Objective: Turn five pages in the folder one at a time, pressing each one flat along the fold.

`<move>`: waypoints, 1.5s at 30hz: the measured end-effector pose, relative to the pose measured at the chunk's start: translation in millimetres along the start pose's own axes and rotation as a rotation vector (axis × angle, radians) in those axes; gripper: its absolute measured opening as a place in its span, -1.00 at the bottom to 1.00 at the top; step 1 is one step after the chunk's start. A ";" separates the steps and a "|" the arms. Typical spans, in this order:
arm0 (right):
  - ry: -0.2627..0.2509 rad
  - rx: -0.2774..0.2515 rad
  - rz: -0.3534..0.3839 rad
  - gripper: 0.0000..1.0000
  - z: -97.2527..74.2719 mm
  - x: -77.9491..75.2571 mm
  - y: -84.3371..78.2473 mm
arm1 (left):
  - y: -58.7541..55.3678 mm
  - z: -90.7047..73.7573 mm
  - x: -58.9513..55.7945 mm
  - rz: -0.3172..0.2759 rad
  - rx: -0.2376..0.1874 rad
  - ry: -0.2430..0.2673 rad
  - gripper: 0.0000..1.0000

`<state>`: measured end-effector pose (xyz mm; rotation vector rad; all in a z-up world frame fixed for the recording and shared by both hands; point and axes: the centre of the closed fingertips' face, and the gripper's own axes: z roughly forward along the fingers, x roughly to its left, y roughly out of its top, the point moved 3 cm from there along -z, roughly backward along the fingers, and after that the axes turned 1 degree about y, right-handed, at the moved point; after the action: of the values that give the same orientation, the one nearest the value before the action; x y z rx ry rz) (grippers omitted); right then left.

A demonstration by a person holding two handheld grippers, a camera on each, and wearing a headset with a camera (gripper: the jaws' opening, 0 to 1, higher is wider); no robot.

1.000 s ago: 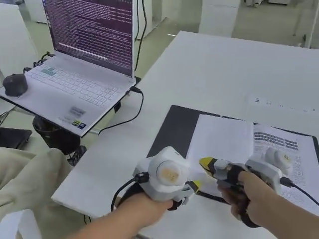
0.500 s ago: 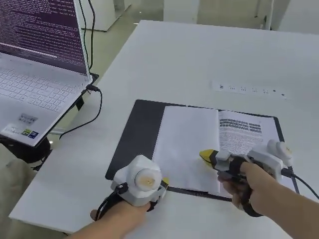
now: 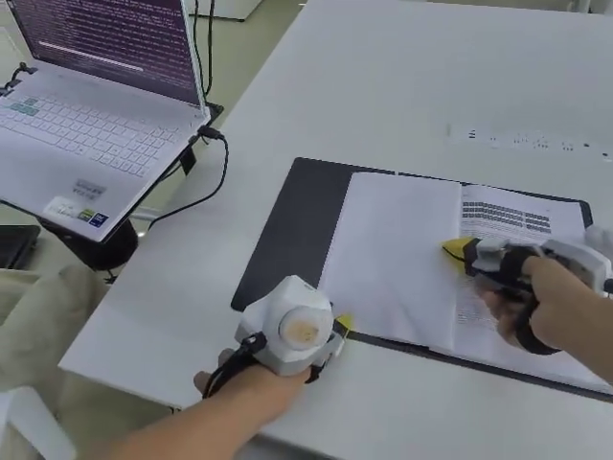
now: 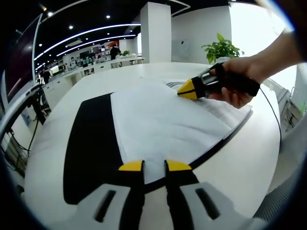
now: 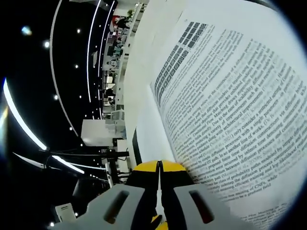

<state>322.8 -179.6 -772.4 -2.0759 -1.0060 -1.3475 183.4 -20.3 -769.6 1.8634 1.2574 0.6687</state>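
The black folder (image 3: pixel 297 230) lies open on the white table. A blank turned page (image 3: pixel 393 249) covers its left half, beside a printed page (image 3: pixel 508 218). My right gripper (image 3: pixel 457 251) is shut, its yellow tip resting on the paper at the fold, about midway along it. In the right gripper view the jaws (image 5: pixel 159 167) meet just in front of the printed page (image 5: pixel 225 96). My left gripper (image 3: pixel 342 324) sits at the folder's near edge. Its jaws (image 4: pixel 154 166) stand a narrow gap apart over the blank page's (image 4: pixel 153 120) corner, holding nothing. The right gripper (image 4: pixel 184 91) shows beyond.
An open laptop (image 3: pixel 86 125) stands at the far left on a lower surface, and its cable (image 3: pixel 215 182) runs along the table's left edge. A white power strip (image 3: pixel 527 142) lies beyond the folder. A potted plant (image 4: pixel 220 48) stands in the background.
The head camera has shifted. My right gripper's tip has slid a little farther away along the fold. The left gripper stays at the folder's near edge.
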 end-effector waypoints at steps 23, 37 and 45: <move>0.026 0.005 0.066 -1.00 39.6 17.6 47.7 | -3.8 3.1 4.2 -0.028 -0.013 0.024 -0.76; 0.026 -0.068 0.098 -1.00 68.7 30.2 82.0 | -3.6 2.6 3.7 -0.028 -0.021 0.021 -0.76; 0.031 -0.176 0.156 -1.00 79.5 32.3 107.9 | -3.4 3.3 4.0 -0.030 -0.019 0.021 -0.76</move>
<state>460.7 -179.8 -774.8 -2.2028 -0.7190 -1.4263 185.7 -16.9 -774.3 1.8232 1.2861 0.6836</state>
